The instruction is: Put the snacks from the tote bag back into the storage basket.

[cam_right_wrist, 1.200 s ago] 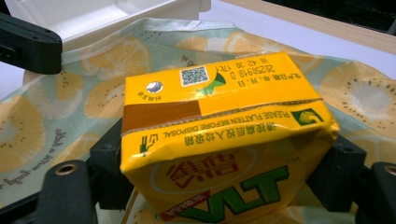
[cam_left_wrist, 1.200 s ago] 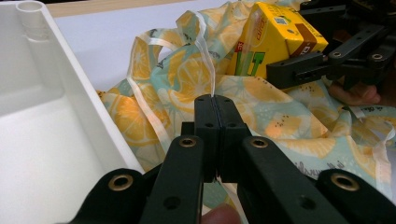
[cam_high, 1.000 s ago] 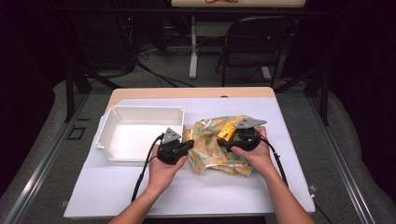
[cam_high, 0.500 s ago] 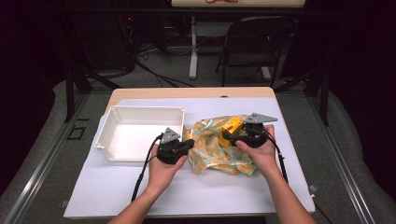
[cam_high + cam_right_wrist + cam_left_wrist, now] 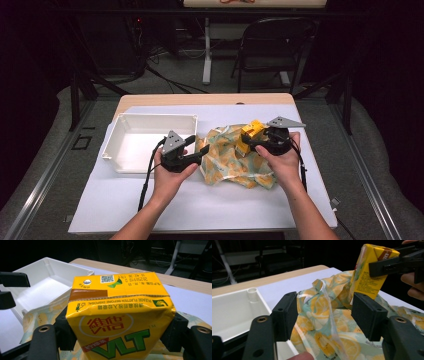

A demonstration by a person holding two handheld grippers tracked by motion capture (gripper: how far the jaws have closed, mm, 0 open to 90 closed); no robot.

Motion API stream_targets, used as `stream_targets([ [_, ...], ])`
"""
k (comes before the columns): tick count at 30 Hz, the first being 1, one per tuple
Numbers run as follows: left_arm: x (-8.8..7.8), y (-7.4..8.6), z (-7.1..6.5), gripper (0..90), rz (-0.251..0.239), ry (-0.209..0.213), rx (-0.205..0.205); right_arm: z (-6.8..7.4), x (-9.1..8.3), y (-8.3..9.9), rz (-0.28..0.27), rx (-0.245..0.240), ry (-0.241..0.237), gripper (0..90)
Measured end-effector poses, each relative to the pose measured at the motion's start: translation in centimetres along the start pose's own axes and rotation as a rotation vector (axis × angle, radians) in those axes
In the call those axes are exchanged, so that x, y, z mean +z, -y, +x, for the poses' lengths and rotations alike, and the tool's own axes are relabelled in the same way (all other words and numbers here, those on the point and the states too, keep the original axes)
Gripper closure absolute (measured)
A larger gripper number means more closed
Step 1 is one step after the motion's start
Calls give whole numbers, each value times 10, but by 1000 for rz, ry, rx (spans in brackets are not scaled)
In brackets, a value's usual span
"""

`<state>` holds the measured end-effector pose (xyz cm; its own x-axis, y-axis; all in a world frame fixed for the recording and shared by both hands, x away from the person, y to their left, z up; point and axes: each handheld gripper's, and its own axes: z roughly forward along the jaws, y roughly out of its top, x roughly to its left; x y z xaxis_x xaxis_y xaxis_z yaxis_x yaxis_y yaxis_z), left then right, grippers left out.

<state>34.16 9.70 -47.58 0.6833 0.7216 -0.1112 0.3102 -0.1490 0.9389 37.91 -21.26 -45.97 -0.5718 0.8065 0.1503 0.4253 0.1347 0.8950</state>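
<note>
High view: the yellow rectangular drink carton (image 5: 248, 136) is seen lifted above the crumpled lemon-print plastic bag (image 5: 235, 162), its long axis tilted and its top end pointing up and away from the person, toward the table's far edge. It is clamped across its short sides between the jaws of the right gripper (image 5: 252, 142), which is held by the right hand (image 5: 280, 157). In the right gripper view the carton (image 5: 117, 322) is seen top face up, pads pressed on both sides, print inverted. The left gripper (image 5: 199, 150) is held just beside the bag's left edge, near the white rectangular plastic tray (image 5: 150, 120). Its jaws have just been opening; in the left gripper view they stand apart, with a fold of bag (image 5: 324, 322) between them but not pinched.
</note>
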Motion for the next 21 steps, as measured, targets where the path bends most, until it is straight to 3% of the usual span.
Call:
stream_targets([
  [8,1,-2,-11,337,-5,47,48,12,-9,-8,-41,-9,6,288],
  [9,1,-2,-14,318,-3,38,52,14,-9,-9,-45,-13,4,288],
  [13,3,-2,-19,246,-3,58,49,23,-12,-12,-51,-19,-10,289],
  [15,4,-2,-21,234,9,89,54,29,-13,-13,-62,-6,-19,289],
  [17,5,0,-24,234,9,82,55,34,-14,-15,-66,-3,-25,289],
  [18,6,0,-24,230,16,105,58,36,-14,-15,-69,-4,-30,289],
  [21,8,1,-27,205,24,118,70,45,-14,-16,-67,-7,-38,289],
])
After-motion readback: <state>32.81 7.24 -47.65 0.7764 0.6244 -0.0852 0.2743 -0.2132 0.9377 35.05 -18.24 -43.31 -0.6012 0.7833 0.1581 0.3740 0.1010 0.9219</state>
